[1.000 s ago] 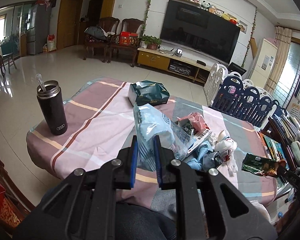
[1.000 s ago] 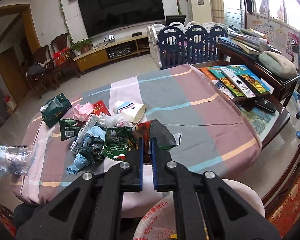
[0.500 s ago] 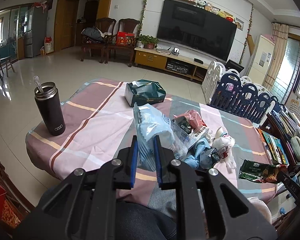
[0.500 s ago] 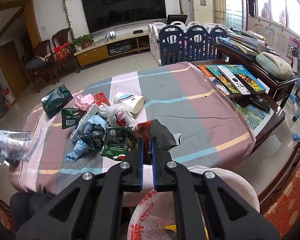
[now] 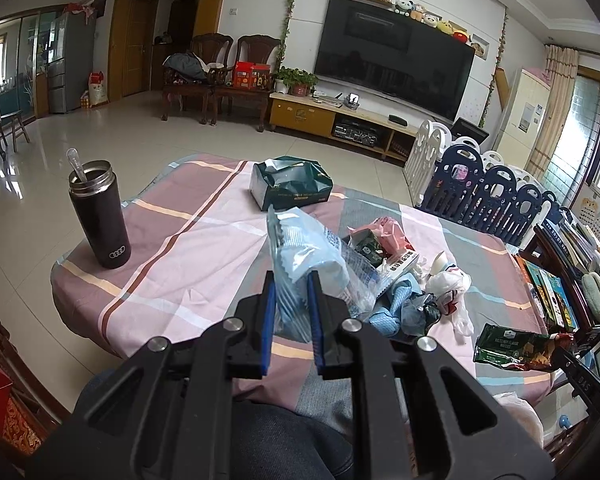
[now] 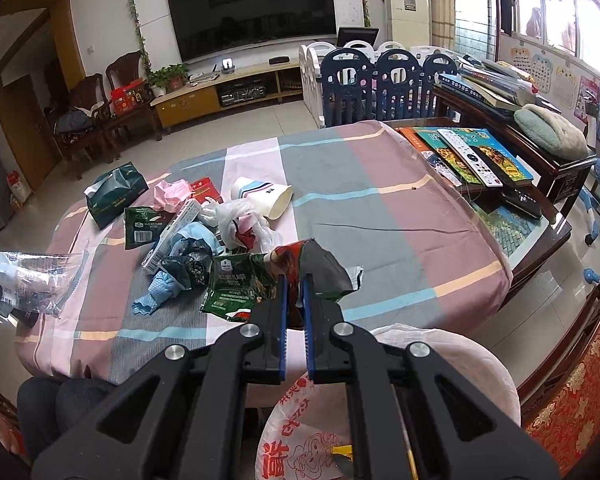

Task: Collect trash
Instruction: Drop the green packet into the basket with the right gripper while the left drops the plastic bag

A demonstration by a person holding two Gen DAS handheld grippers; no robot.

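Little had shifted: right gripper [image 6: 294, 286] drew its clamped green wrapper [image 6: 240, 286] slightly nearer the printed bag [image 6: 300, 448]. Left gripper [image 5: 291, 294] kept pinching the clear wrapper [image 5: 304, 252]; dropping likely followed.

Table [image 6: 380, 216] with a striped cloth: tumbler [image 5: 100, 216], tissue pack [image 5: 290, 184], paper cup [image 6: 266, 198], and a messy wrapper pile [image 6: 188, 236].

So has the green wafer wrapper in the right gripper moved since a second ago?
Yes. The green wafer wrapper has come slightly nearer, its end drawing off the blue cloth toward the table's near edge.
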